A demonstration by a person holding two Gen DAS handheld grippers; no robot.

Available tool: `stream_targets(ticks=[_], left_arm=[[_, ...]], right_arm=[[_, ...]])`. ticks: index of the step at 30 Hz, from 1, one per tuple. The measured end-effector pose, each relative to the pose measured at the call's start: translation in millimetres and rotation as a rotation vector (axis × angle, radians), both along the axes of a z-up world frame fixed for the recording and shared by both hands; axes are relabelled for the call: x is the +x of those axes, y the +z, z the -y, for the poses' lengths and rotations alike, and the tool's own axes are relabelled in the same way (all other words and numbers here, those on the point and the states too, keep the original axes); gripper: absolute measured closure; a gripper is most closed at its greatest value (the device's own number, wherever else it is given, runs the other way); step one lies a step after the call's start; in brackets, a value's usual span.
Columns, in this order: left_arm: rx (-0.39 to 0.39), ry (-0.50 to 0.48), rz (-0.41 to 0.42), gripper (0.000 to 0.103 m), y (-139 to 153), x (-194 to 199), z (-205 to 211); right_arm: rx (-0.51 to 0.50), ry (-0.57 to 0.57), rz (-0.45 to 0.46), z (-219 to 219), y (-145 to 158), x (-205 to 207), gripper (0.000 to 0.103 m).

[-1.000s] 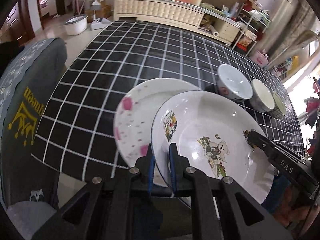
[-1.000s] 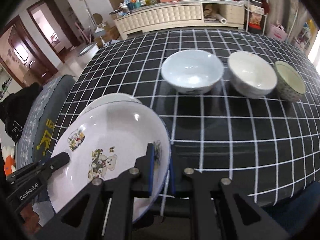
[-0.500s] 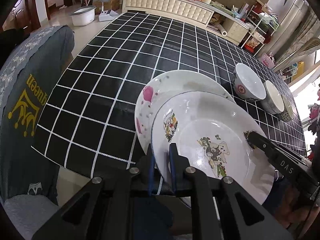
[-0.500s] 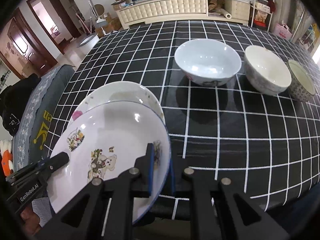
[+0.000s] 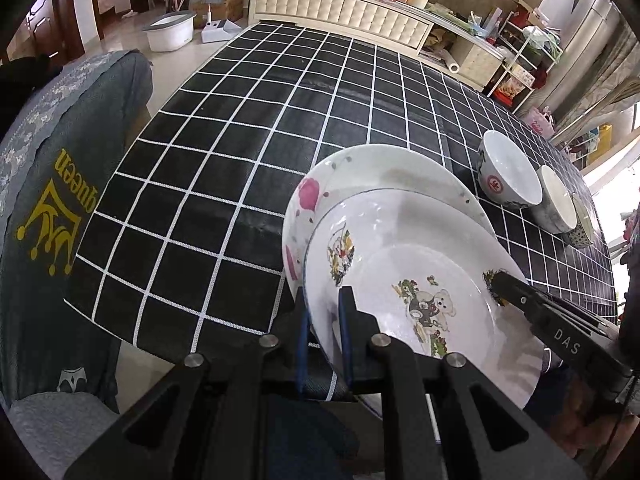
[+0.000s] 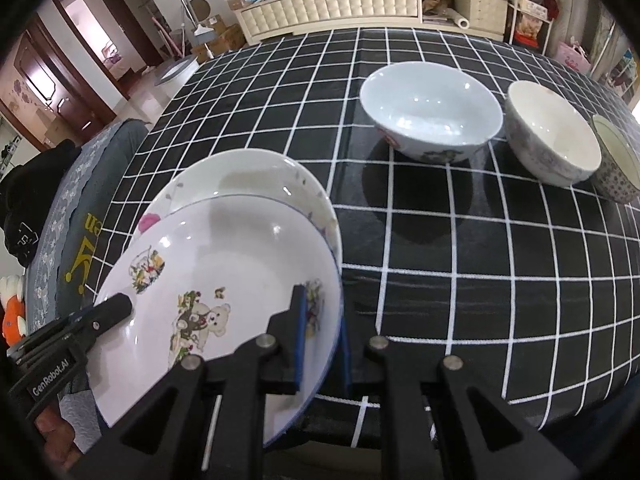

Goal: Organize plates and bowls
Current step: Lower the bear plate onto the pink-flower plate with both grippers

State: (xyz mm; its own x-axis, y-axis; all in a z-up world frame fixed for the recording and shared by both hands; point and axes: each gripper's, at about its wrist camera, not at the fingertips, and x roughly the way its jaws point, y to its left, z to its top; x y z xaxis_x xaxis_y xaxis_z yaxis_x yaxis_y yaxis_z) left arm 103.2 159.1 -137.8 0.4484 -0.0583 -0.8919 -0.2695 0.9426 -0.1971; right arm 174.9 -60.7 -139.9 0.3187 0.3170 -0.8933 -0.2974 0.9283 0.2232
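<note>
Lowered over one pink-spotted plate [image 5: 384,176], one bear plate [image 5: 420,280] stays rim-clamped by both grippers; three bowls [image 6: 432,116] beside.

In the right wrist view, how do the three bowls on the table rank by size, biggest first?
1. Pale blue bowl, widest.
2. Cream-lined bowl, somewhat smaller.
3. Speckled bowl, seemingly smallest, though the frame edge cuts it off.
All three sit about equally far from the camera, so the order seems fair.

Both claws [image 5: 323,312] [image 6: 322,320] clamped, angled down

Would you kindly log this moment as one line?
left gripper: shut on bear plate | right gripper: shut on bear plate | below: pink-flower plate
</note>
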Motion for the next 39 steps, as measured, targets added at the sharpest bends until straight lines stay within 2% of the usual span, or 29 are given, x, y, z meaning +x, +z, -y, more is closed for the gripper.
stream_targets(ticks=[6, 33, 38, 39], left_arm=[[0.022, -0.012, -0.004, 0.091, -1.6, 4.9, 3.2], [-0.02, 0.009, -0.019, 0.09, -11.1, 23.5, -3.7], [-0.045, 0.004, -0.03, 0.079, -9.3, 25.9, -2.5], [-0.041, 0.005, -0.03, 0.079, -8.7, 26.1, -1.1]], right_arm=[[0.012, -0.001, -0.016, 1.0, -5.0, 7.1, 0.085], [0.009, 0.03, -0.008, 0.0, -11.7, 21.1, 0.082], [0.01, 0.033, -0.026, -1.9, -12.4, 23.1, 0.081], [0.01, 0.042, -0.035, -2.2, -13.3, 23.4, 0.078]])
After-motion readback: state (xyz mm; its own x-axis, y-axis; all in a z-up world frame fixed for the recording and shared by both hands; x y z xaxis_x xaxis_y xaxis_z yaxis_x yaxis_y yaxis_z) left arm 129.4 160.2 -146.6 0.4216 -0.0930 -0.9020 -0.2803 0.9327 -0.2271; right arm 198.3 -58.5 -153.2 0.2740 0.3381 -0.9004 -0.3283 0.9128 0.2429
